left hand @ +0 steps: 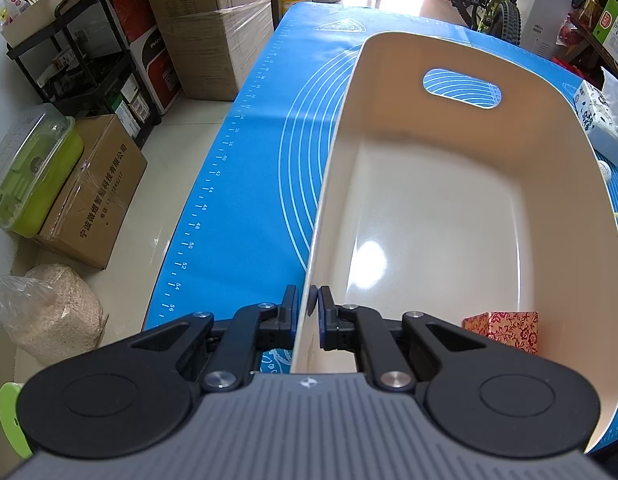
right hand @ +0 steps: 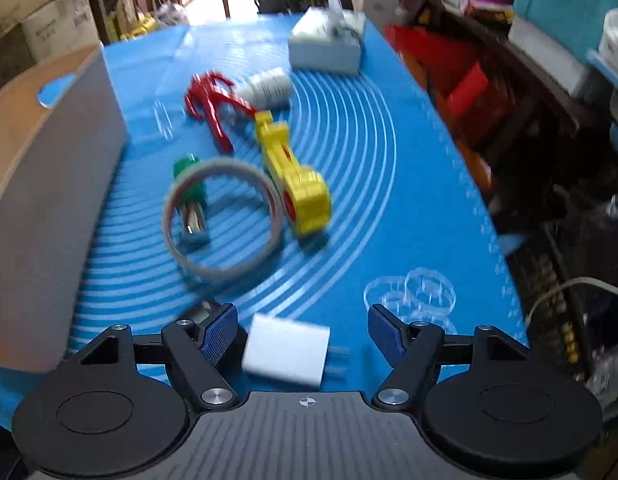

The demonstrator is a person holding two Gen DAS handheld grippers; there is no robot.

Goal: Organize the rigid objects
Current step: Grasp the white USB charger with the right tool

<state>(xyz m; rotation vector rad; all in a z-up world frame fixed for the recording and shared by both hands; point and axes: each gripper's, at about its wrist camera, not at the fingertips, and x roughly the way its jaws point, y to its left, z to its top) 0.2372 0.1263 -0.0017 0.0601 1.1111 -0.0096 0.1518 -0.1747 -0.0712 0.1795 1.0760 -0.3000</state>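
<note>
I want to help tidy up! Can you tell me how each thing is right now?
Left gripper: fingers shut on the bin's rim.
Bin: upright, nearly empty.
Red patterned box: inside the bin.
Right gripper: fingers open, holding nothing.
White charger: lying on the mat between the open fingers.
Tape ring: lying flat.

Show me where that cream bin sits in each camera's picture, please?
Left wrist: the bin fills the centre and right, its wall pinched by the left gripper.
Right wrist: the bin runs along the left edge, seen from outside.
Shared landmark: the blue mat under it; the bin's handle slot shows in both.
</note>
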